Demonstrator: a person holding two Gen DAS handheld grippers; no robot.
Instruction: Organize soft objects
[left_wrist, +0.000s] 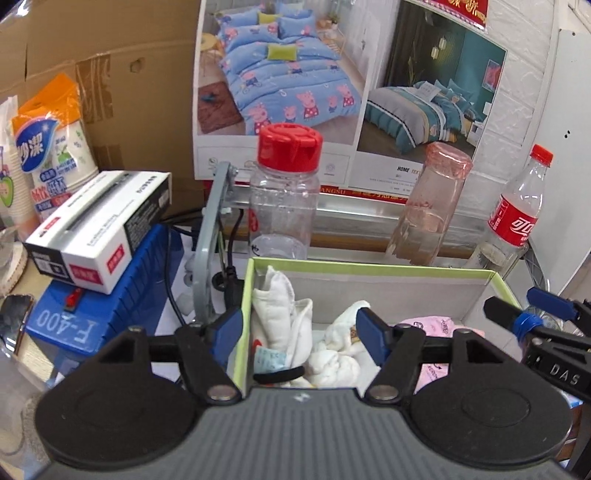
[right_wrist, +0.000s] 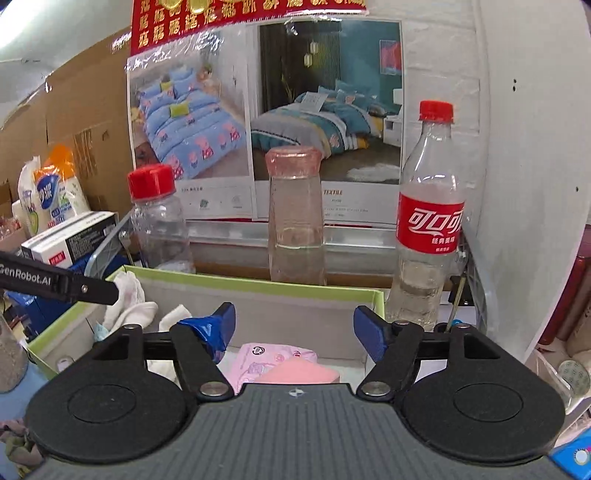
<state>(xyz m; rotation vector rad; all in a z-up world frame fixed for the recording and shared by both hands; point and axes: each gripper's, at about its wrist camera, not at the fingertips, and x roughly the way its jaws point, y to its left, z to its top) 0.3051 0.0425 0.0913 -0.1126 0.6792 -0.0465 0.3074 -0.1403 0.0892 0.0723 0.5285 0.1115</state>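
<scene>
A green-rimmed cardboard box (left_wrist: 369, 268) holds soft things: white cloths (left_wrist: 295, 328) at its left and a pink patterned packet (left_wrist: 428, 325) at its right. My left gripper (left_wrist: 299, 332) is open and empty, its fingers straddling the box's left wall above the white cloths. In the right wrist view the same box (right_wrist: 258, 286) shows the white cloths (right_wrist: 129, 306), the pink packet (right_wrist: 273, 356) and a plain pink cloth (right_wrist: 299, 373). My right gripper (right_wrist: 293, 326) is open and empty above the pink items. The right gripper's fingers (left_wrist: 532, 317) also show in the left wrist view.
Behind the box stand a red-capped clear jar (left_wrist: 284, 199), a pink-capped bottle (left_wrist: 428, 206) and a cola bottle (left_wrist: 513, 218). A blue machine (left_wrist: 96, 314) with a white carton (left_wrist: 99, 225) on it sits left. Posters and cardboard back the shelf.
</scene>
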